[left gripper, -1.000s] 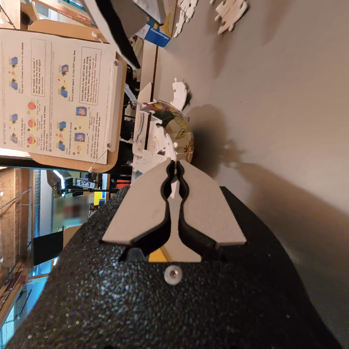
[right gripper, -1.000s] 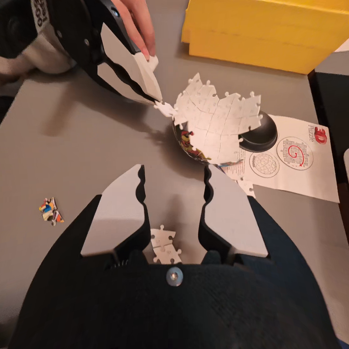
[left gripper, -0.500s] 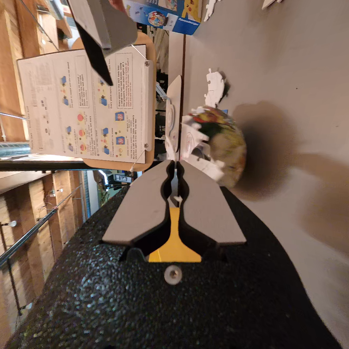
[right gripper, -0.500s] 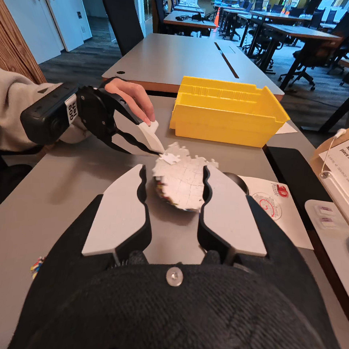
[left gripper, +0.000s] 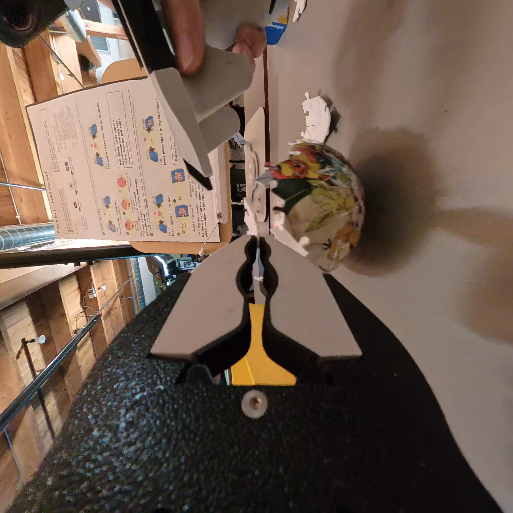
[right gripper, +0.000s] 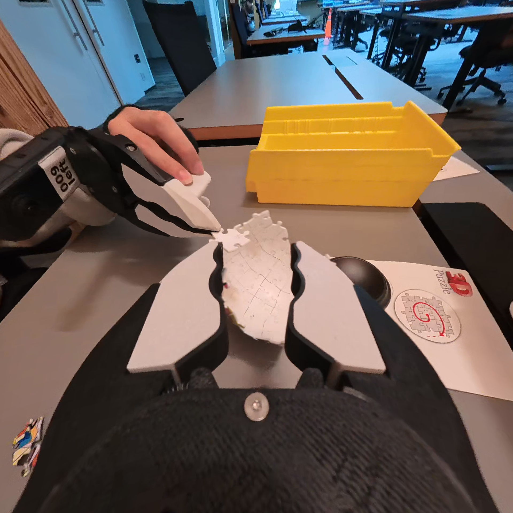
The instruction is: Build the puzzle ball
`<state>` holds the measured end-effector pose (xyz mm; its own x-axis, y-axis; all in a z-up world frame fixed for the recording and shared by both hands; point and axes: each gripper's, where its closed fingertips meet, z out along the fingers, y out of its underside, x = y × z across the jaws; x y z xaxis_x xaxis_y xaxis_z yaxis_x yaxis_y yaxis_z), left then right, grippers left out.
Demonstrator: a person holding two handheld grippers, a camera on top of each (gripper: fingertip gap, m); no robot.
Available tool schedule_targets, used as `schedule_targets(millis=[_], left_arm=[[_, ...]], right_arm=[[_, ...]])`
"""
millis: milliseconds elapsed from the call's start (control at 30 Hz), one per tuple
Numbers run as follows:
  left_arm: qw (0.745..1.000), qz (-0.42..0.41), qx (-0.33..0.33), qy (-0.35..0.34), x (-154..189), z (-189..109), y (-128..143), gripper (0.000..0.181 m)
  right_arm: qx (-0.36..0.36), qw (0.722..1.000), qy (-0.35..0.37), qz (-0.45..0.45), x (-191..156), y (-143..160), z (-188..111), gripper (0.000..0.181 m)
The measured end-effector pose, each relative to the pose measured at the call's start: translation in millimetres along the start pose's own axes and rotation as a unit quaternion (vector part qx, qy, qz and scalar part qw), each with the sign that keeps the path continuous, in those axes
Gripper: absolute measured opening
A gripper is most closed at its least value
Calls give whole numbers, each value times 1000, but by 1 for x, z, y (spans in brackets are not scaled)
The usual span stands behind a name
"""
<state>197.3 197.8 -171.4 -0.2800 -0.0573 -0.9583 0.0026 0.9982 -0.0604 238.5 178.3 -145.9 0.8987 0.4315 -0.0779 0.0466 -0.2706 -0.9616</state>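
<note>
Half-built puzzle ball between the right jaws

The left gripper (right gripper: 218, 229) is clenched on a white puzzle piece (right gripper: 231, 238) at the ball shell's (right gripper: 258, 286) rim; the right gripper (right gripper: 255, 249) is spread, flanking the shell.

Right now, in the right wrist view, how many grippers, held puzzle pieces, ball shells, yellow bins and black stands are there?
Grippers: 2, the left gripper and the right gripper
Held puzzle piece, in the left fingers: 1
Half-built ball shell: 1
Yellow bin: 1
Black stand: 1
Total: 6
</note>
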Motion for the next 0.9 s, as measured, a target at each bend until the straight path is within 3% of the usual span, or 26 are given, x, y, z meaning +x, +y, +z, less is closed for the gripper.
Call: schedule_targets(millis=[300,533,633,733,900], left_arm=[[1000,26,-8,-2,0,-3,2,1],[992,121,28,-32,-19,-14,-28,1],[975,209,51,-48,-25,-22,-45,1],[943,315,74,-76,-28,-31,-62,2],[911,394,77,-94,-29,-41,-66,2]], right_arm=[[5,1000,-6,-16,-7,-2,2,38],[11,998,-43,-49,-27,-10,0,39],[8,995,-85,-59,-44,-11,-7,36],[-14,988,-132,-73,-65,-5,-7,36],[-25,977,-206,-46,-88,-1,-4,23]])
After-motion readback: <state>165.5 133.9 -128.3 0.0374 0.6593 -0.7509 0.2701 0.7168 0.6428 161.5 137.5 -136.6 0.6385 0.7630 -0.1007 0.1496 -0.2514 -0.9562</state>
